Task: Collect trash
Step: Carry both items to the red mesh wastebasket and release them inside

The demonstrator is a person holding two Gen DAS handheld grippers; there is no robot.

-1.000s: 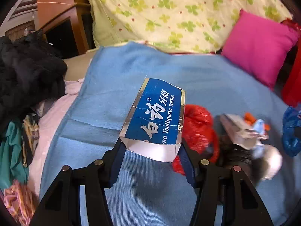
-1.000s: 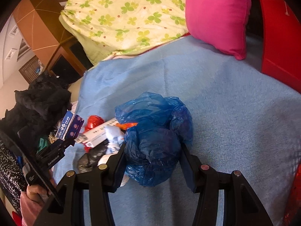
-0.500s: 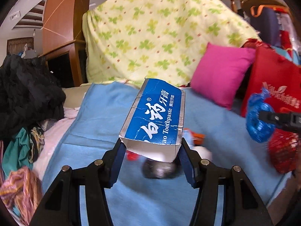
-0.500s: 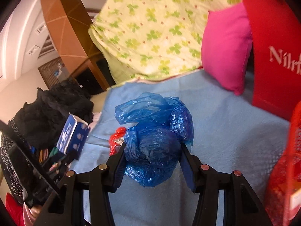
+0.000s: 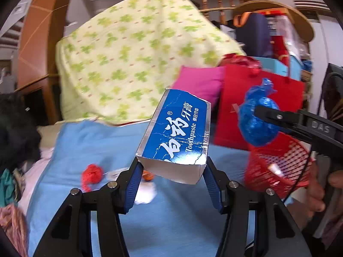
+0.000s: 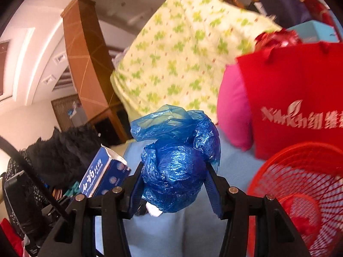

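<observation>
Trash is held in both grippers above the blue blanket (image 5: 90,147). At the far left of the left wrist view, a heap of dark clothes (image 5: 15,132) lies beside the blanket, and a small red wad (image 5: 92,174) with a white scrap (image 5: 145,192) near it rests on the cloth. In the middle, the left gripper (image 5: 172,171) is clamped on a blue toothpaste box (image 5: 178,137), its blue pads pressing the box's near end from both sides; the box tilts up and away, clear of the blanket. Further right, the right gripper (image 5: 260,115) reaches in from the right edge, level, holding a balled blue plastic bag (image 5: 256,122) over a red mesh basket (image 5: 278,167). Fingers of the person's hand (image 5: 321,190) show at the right edge beneath it. The basket stands at the blanket's right side, in front of a red tote bag (image 5: 235,107); something red lies in its bottom, too blurred to name.

From the right wrist view, the right gripper (image 6: 173,184) squeezes the blue bag (image 6: 175,165) between both pads, with the basket (image 6: 300,192) low to its right.
</observation>
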